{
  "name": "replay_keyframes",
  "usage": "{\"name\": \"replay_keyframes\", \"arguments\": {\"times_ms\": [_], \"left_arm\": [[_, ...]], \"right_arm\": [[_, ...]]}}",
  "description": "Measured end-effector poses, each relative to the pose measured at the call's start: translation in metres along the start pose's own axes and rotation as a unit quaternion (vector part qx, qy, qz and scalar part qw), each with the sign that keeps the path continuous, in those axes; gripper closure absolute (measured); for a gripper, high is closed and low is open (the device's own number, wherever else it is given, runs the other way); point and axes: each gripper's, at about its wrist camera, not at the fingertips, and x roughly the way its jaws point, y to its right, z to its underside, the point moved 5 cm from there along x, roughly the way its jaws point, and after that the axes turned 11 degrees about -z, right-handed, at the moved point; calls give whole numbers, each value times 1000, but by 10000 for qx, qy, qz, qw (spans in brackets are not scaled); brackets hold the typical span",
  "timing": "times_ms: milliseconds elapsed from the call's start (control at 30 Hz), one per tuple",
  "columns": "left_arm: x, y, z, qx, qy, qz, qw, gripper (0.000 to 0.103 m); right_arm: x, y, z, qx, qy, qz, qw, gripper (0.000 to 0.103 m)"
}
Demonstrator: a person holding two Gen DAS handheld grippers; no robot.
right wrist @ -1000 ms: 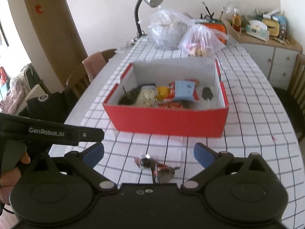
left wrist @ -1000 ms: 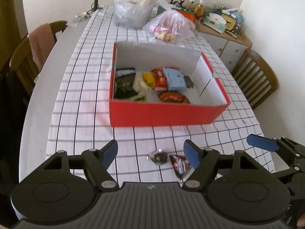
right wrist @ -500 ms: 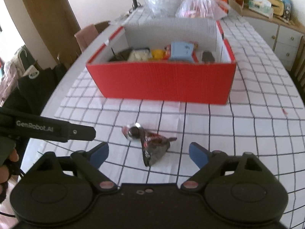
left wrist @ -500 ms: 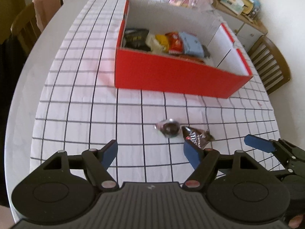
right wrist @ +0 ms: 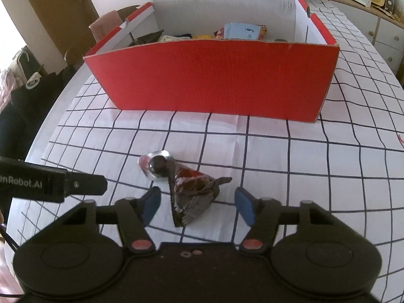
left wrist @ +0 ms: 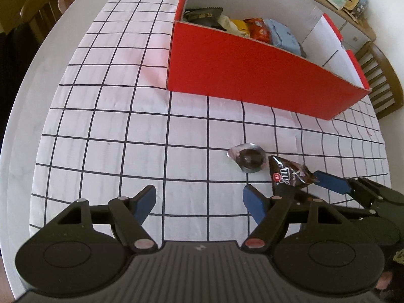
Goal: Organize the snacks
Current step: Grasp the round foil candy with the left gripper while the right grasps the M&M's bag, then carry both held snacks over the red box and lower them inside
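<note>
My right gripper (right wrist: 197, 204) closes around the brown candy packet (right wrist: 194, 197) on the checked tablecloth (right wrist: 290, 156), pads apparently not yet touching; my left gripper (left wrist: 199, 202) hangs spread and empty. The crinkled wrapper could slip sideways, nudging the foil-wrapped chocolate (right wrist: 157, 167) beside it. Beyond waits the red box (right wrist: 214, 80) of snacks.

I see a checked tablecloth (left wrist: 126, 116) on a white table, wooden chairs (left wrist: 383, 75), a cabinet (right wrist: 386, 32), pale walls, daylight.
</note>
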Motion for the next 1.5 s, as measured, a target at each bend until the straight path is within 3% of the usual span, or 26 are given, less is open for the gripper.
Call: {"name": "replay_keyframes", "arguments": {"times_ms": [133,300,733,1133,1500], "left_arm": [[5,6,-2,76,-3,36,10000,27],[10,16,-6,237,53,39,9997,28],[19,45,-18,883,218,175,9957,29],[39,61,-16,1206,333,-124,9921,43],[39,68,-15,1385,522,-295,9886,66]], "right_arm": [[3,3,-2,54,-44,-62,10000,50],[4,5,-4,53,-29,-137,9999,67],[-13,29,-6,225,99,-112,9996,75],[-21,39,-4,356,190,-152,9991,76],[-21,37,-3,344,245,-16,9991,77]]}}
